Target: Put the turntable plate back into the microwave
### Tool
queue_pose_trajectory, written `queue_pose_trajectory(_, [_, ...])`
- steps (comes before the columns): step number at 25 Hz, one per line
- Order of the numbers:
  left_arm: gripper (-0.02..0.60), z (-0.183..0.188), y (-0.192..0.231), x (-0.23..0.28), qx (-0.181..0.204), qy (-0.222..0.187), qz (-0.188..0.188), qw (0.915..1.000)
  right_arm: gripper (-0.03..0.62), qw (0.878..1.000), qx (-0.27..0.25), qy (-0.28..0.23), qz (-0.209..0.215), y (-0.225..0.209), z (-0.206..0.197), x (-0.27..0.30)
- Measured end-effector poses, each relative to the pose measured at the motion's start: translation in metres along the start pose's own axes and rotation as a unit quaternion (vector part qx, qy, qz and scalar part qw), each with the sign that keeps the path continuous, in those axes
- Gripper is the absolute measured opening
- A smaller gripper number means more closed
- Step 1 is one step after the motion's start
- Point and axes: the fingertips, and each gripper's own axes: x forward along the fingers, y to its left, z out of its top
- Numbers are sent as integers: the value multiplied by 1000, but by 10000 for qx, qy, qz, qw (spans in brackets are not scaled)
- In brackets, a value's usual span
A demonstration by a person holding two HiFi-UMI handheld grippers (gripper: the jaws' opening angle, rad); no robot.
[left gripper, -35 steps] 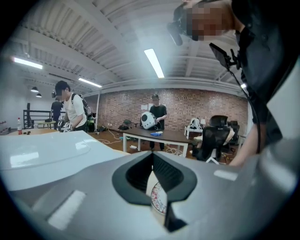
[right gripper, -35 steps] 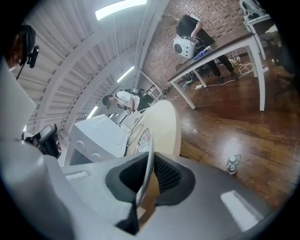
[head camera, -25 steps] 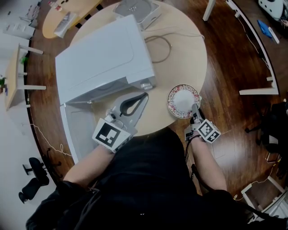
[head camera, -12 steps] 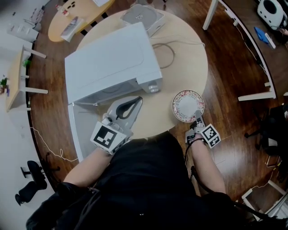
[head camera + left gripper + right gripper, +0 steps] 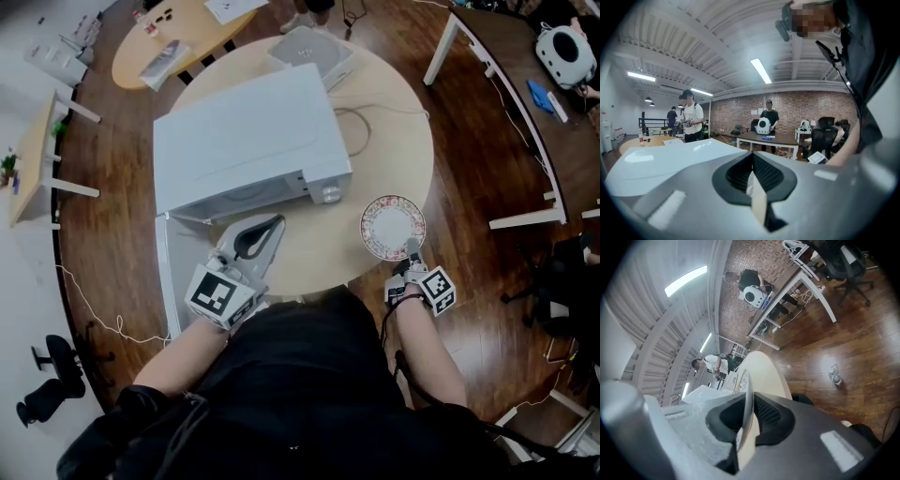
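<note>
Round pale table (image 5: 384, 131) on dark floorboards carries everything. My right gripper (image 5: 411, 253) is pinched nearly closed on the near rim of the patterned plate (image 5: 393, 226), just right of the microwave (image 5: 244, 141). My left gripper (image 5: 262, 230), jaws together and empty, hangs at the microwave's front beside its swung-open door (image 5: 178, 272). I'd keep the plate level, carry it left to the cavity, and slide it in flat.

I'm looking into a shared lab-style office: a brick wall (image 5: 806, 105), strip lights (image 5: 761, 71) on a ribbed ceiling, worktables (image 5: 765, 137), swivel chairs (image 5: 820, 136), a dark wood floor (image 5: 469, 150), and people (image 5: 692, 116) standing about.
</note>
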Motion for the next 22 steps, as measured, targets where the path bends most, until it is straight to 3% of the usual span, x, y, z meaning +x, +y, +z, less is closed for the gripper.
queue_pose_trajectory(6, [5,8,17,-15,-156,-246,276,9992,26,9998,134,-79,92,13,6,-4])
queue_pose_trajectory(12, [5,28,21,-22,-85,-555,338,9979,26,9994,209,-184,222,32,18,-8])
queue_pose_trajectory(22, [5,46,43,-51,-286,-885,568,9940,26,9985,229,-290,415,67,27,-9])
